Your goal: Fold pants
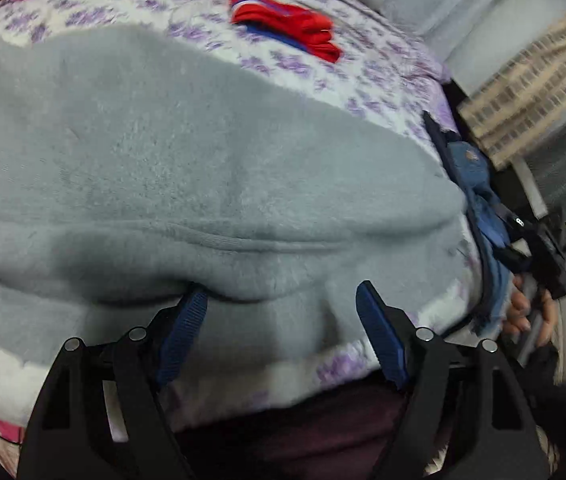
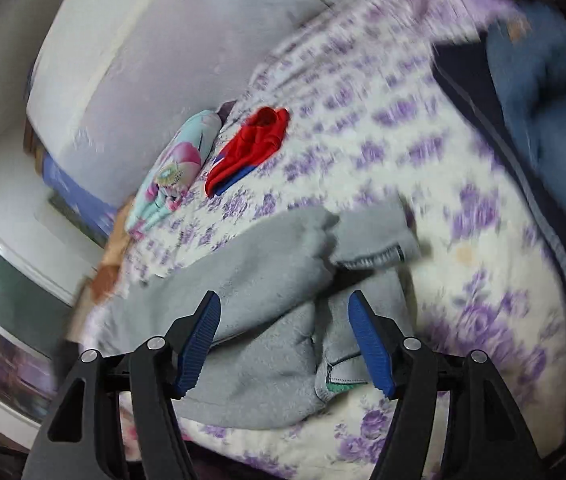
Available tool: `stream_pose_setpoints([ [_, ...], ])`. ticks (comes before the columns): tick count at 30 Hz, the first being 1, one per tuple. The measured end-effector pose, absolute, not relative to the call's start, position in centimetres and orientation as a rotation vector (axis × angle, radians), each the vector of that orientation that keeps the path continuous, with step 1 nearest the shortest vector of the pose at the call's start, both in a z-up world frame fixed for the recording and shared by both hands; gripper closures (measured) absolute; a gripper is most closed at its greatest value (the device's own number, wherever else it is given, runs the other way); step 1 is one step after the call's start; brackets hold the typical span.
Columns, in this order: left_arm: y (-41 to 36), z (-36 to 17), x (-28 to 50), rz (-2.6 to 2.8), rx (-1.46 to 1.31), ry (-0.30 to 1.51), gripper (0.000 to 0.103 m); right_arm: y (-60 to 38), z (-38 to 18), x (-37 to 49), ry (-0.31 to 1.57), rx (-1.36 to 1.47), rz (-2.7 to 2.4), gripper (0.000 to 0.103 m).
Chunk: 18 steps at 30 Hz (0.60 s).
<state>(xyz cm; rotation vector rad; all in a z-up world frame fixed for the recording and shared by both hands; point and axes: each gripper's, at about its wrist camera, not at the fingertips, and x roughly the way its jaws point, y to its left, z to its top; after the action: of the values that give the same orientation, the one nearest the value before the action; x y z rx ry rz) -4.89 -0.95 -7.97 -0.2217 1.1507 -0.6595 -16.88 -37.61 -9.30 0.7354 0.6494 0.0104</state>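
Observation:
Grey fleece pants (image 1: 187, 184) lie spread over a bed with a purple-flowered quilt (image 1: 323, 72). My left gripper (image 1: 281, 300) is open just above their near edge, its left blue pad tucked against a fold. In the right wrist view the pants (image 2: 267, 312) lie bunched and partly folded, with a cuff and a green-trimmed waistband showing. My right gripper (image 2: 285, 308) is open right over the bunched fabric. The right gripper and the hand holding it also show at the left wrist view's right edge (image 1: 539, 256).
A folded red and blue garment (image 1: 287, 24) lies further up the quilt, also in the right wrist view (image 2: 249, 148). Blue denim jeans (image 2: 543, 112) lie on a dark garment at the bed's right side. A floral pillow (image 2: 175, 168) is at the headboard.

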Motion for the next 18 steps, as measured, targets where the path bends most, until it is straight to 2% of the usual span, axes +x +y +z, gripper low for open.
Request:
stream_pose_setpoints([
  [1, -1.0, -8.2, -4.4, -0.648, -0.239, 1.147, 0.028, -37.9, -10.0, -16.3, 0.665, 0.774, 0.013, 0.035],
  [3, -1.3, -8.7, -3.4, -0.645, -0.301, 1.158, 0.012, -38.2, -11.1, -14.5, 0.732, 0.800, 0.002, 0.035],
  [5, -1.6, -9.2, -2.8, -0.622, -0.348, 1.184, 0.011, -38.4, -12.0, -12.7, 0.772, 0.845, -0.053, 0.035],
  [6, -1.6, -9.1, -2.6, -0.619, -0.369, 1.181, 0.010, -38.6, -12.1, -12.0, 0.773, 0.829, -0.061, 0.041],
  [7, -1.6, -9.0, -2.5, -0.620, -0.373, 1.168, 0.011, -38.7, -12.2, -11.3, 0.778, 0.793, -0.087, 0.071],
  [8, -1.6, -9.0, -2.4, -0.613, -0.378, 1.150, 0.022, -38.8, -12.4, -10.4, 0.783, 0.760, -0.093, 0.085],
  [9, -1.3, -9.2, -2.1, -0.594, -0.390, 1.138, 0.037, -38.8, -12.5, -9.9, 0.777, 0.757, -0.064, 0.089],
  [10, -0.7, -9.5, -1.7, -0.586, -0.426, 1.143, 0.056, -38.6, -12.3, -9.9, 0.741, 0.731, -0.060, 0.089],
  [12, 0.0, -9.4, -1.5, -0.589, -0.471, 1.132, 0.077, -37.7, -10.8, -10.9, 0.681, 0.677, -0.035, 0.090],
  [14, 0.6, -7.9, -2.4, -0.588, -0.451, 1.080, 0.081, -36.3, -8.8, -12.3, 0.618, 0.629, -0.001, 0.090],
  [18, 1.4, -2.9, -5.6, -0.621, -0.363, 0.963, 0.082, -34.4, -4.6, -16.2, 0.512, 0.584, 0.063, 0.090],
])
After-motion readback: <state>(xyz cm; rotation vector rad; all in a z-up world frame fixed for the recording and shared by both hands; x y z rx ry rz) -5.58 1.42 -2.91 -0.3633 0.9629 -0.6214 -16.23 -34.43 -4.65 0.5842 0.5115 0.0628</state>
